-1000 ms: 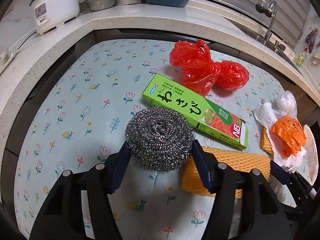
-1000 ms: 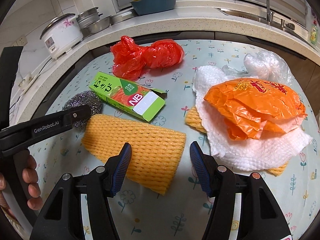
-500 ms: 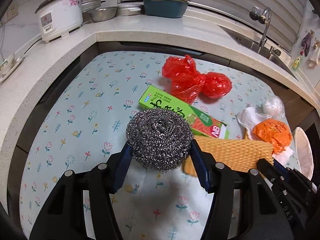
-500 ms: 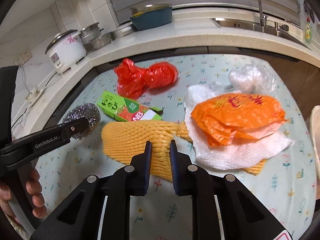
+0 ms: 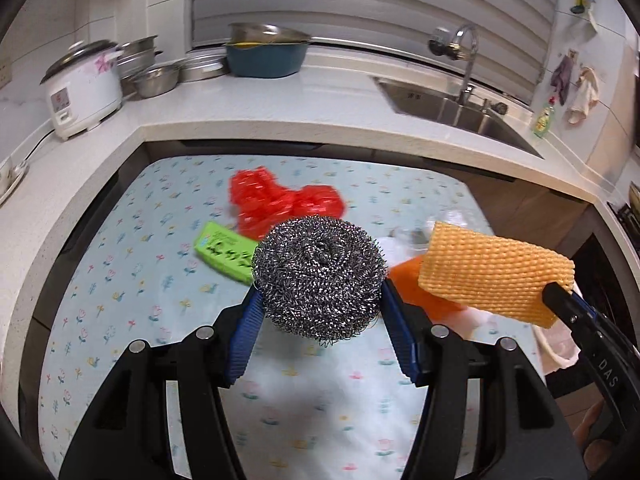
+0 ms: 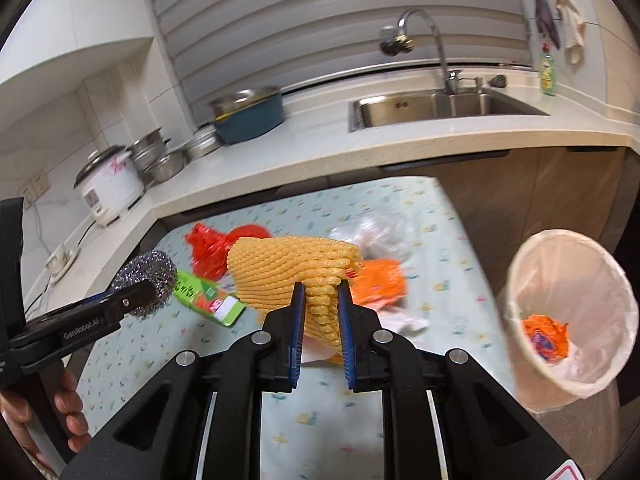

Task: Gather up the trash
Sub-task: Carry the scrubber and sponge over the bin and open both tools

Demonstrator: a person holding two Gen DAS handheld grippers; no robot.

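Only the right wrist view shows the lined bin (image 6: 520,264).
Beside it, right gripper (image 6: 322,292) pinches yellow foam net (image 6: 280,276); left gripper (image 5: 320,300) clamps steel scourer (image 5: 320,276).

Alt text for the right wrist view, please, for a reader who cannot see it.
The right gripper is shut on a yellow foam net lifted above a flowered tablecloth. To the left, the left gripper holds a steel scourer; to the right stands a lined bin.

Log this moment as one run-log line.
left gripper: holds steel scourer | right gripper: holds yellow foam net | both lifted | bin: right
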